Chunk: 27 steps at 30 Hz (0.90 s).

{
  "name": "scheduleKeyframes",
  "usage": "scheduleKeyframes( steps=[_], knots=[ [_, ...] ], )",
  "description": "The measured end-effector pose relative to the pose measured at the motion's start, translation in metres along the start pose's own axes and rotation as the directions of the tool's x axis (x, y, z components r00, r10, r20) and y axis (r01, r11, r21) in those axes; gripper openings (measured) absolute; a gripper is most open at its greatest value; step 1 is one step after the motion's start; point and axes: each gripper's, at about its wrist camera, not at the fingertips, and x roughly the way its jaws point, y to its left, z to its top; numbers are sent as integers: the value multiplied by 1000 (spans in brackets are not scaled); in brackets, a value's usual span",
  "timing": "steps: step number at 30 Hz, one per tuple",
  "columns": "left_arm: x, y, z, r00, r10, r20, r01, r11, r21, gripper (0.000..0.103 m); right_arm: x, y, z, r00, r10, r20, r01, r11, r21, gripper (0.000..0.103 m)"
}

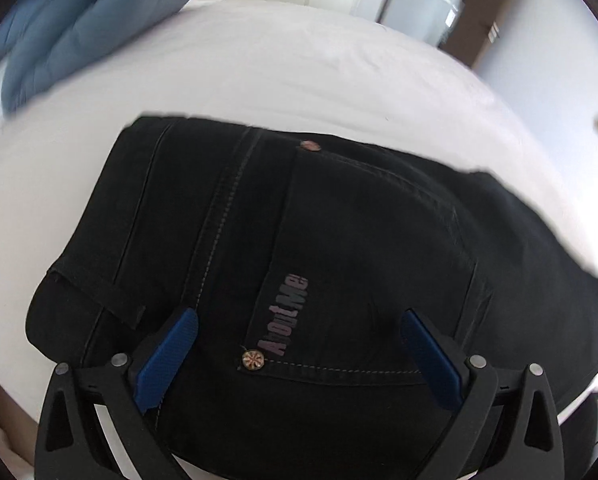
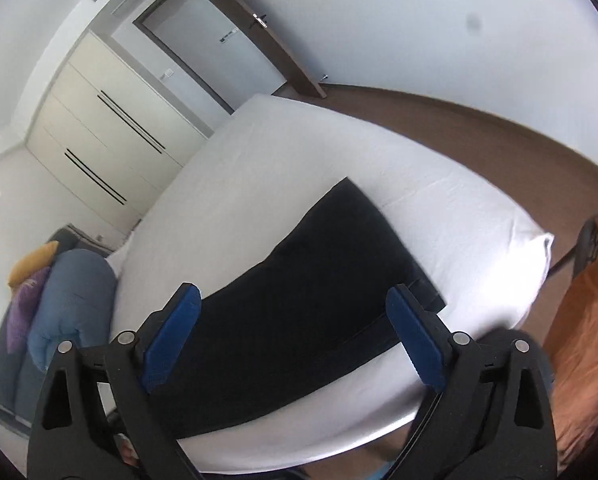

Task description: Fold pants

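Black jeans (image 1: pixel 339 240) lie flat on a white bed (image 1: pixel 283 68), back pocket with "AboutMe" lettering and rivets facing up. My left gripper (image 1: pixel 299 320) is open and empty, its blue pads spread just above the waist and pocket area. In the right wrist view the black jeans (image 2: pixel 311 292) stretch away across the white bed (image 2: pixel 299 152), the leg end far from me. My right gripper (image 2: pixel 293 300) is open and empty, hovering over the near part of the jeans.
A blue quilted cushion (image 1: pixel 83 20) lies at the bed's far left; it also shows in the right wrist view (image 2: pixel 71 300) with a yellow and a purple item. An orange cloth (image 2: pixel 587 320) hangs at right. Wardrobe (image 2: pixel 99 140), door and brown floor (image 2: pixel 499 132) lie beyond.
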Motion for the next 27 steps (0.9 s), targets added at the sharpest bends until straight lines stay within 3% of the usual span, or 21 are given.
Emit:
scheduleKeyframes(
  steps=[1,2,6,11,14,20,21,24,27],
  knots=[
    [0,-13,-2,999,45,-13,-44,997,64,103,-5,-3,-12,1000,26,-13,-26,999,45,96],
    [-5,-19,-3,999,35,-9,-34,997,75,102,-3,-2,-12,999,51,-19,-49,995,89,96],
    [-42,-45,-4,990,-119,72,119,993,9,102,2,-20,-28,997,68,-28,-59,968,244,96],
    [-52,-121,-7,964,-265,35,259,957,130,102,26,-62,-28,996,81,-33,-58,890,452,94],
    [-49,-159,-10,949,-315,-9,312,936,165,102,39,-64,-24,997,51,-60,-18,889,458,94],
    [-56,-210,-21,923,-379,-71,385,900,204,102,66,-88,-18,992,-2,-128,72,837,543,91],
    [-57,-214,-22,922,-380,-78,388,898,208,102,72,-92,-18,991,10,-131,64,833,550,87],
    [-53,-238,-24,924,-371,-98,383,898,216,102,88,-94,-14,991,6,-135,68,838,541,88],
    [-52,-239,-28,923,-368,-112,384,900,205,102,98,-95,-12,992,32,-121,41,828,559,88]
  ],
)
